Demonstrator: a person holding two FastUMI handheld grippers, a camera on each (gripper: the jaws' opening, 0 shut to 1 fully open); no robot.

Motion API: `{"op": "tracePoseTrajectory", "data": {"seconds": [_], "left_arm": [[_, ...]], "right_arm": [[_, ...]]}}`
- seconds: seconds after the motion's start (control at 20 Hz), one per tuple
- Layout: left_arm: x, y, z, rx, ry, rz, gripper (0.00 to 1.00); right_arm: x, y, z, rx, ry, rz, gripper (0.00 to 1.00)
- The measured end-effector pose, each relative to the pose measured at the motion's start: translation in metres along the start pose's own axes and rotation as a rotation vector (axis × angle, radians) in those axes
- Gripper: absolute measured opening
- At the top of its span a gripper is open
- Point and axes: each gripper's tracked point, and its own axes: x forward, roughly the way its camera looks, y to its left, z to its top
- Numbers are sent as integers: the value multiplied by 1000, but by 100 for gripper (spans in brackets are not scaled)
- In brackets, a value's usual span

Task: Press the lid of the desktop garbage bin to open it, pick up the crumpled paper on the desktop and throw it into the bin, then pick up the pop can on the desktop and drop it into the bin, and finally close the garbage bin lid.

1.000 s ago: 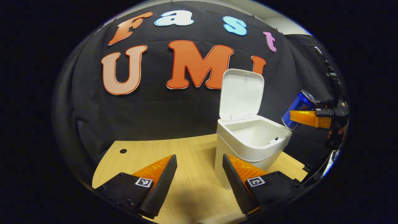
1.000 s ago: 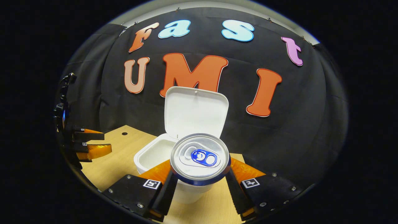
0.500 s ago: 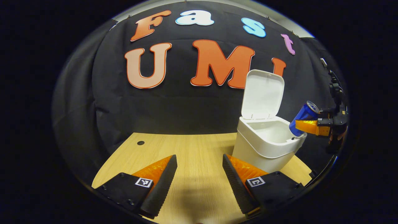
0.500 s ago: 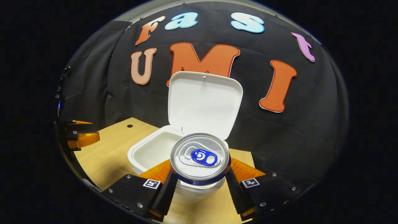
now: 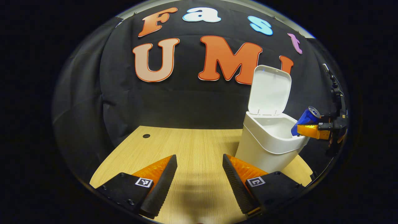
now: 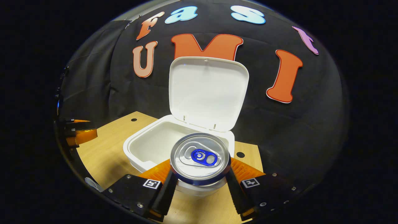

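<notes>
Can't really see into the bottom of the garbage bin from either camera, so whatever's inside stays hidden; the pale inner walls are all that shows. In the right gripper view the pop can covers the front rim of the bin, and its body is hidden behind its own silver top with the blue tab. The right gripper has both fingers pressed on the can's sides, holding it over the front edge of the opening. The lid stands upright at the back, hinged open. In the left gripper view the same can looks small and tilted at the bin's far rim, with the right gripper cut off near the picture's edge. The left gripper hangs low over the wooden desktop, fingers spread wide with nothing between them, just beside the bin's base, bare wood stretching off to its left.
</notes>
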Motion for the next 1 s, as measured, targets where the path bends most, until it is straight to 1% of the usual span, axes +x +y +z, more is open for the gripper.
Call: {"op": "tracePoseTrajectory", "data": {"seconds": [0.1,0.35,0.55,0.65,0.7,0.75,0.85,0.9,1.0], "left_arm": [[0,-2,-4,-11,11,-2,94],[3,0,-9,-2,32,-12,94],[12,1,-5,13,27,-39,94],[14,4,2,23,13,-49,94],[15,5,4,27,8,-55,92],[14,8,6,31,3,-58,94],[14,15,7,40,-2,-60,94],[14,19,8,42,-5,-58,92],[12,28,9,39,-10,-50,94]], "right_arm": [[2,3,1,17,-5,18,80],[1,2,0,36,-1,4,82],[-6,0,5,48,-12,-24,83],[-5,0,14,49,-28,-38,83],[-4,-1,22,49,-39,-45,83],[-3,-1,29,47,-52,-52,84],[-3,-2,47,36,-82,-65,84],[-2,-3,58,30,-98,-73,84],[0,-5,79,18,-136,-84,84]]}}
